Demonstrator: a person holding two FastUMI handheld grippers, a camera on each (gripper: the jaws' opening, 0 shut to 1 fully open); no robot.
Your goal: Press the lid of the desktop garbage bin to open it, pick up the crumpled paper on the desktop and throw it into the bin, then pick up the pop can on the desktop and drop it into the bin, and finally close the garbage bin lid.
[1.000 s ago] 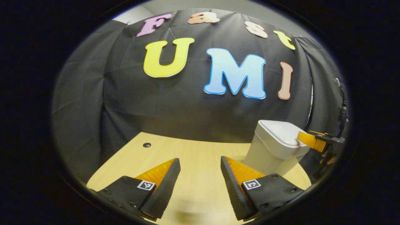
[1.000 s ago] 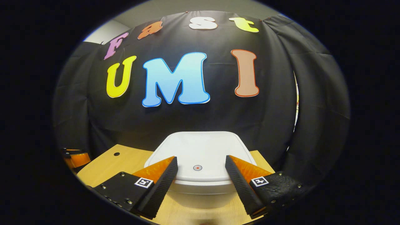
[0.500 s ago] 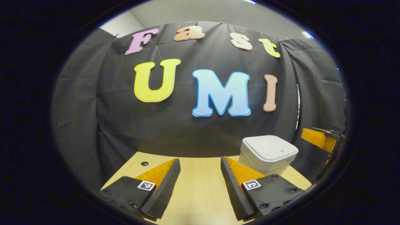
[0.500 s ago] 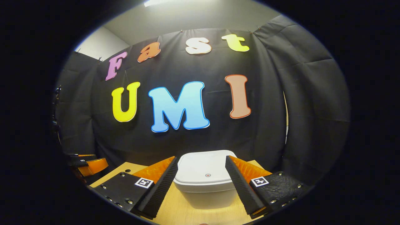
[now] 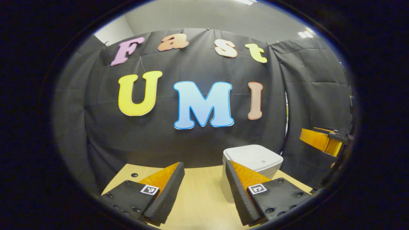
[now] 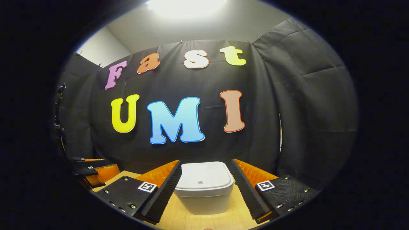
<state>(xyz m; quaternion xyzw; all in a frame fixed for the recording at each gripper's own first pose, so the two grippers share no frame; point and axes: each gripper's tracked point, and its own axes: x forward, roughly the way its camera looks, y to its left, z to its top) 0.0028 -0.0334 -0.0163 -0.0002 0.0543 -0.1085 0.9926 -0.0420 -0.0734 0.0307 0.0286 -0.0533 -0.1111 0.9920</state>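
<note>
Pale wood worktop point(image 5: 198, 188) in a black-draped booth, white bin point(image 5: 252, 158) upon it, lid down.

Left gripper view: left tool point(image 5: 204, 188) spread over bare worktop, gripping nothing; bin just beyond its right finger, partly hidden behind it; small dark hole point(image 5: 134, 175) near the worktop's far left edge; cloth wall point(image 5: 191, 137) hanging right behind that edge; right tool point(image 5: 322, 140) held in the air at far right, past the bin, apart from it; grey ceiling above the cloth. Right gripper view: right tool point(image 6: 206, 188) spread, holding nothing, bin point(image 6: 204, 187) framed between its fingers but farther off, untouched; lid point(image 6: 203, 179) flat with a red dot at centre; left tool point(image 6: 94, 172) low at the left edge; worktop point(image 6: 191, 220) visible in front of the bin; bright lamp overhead.
</note>
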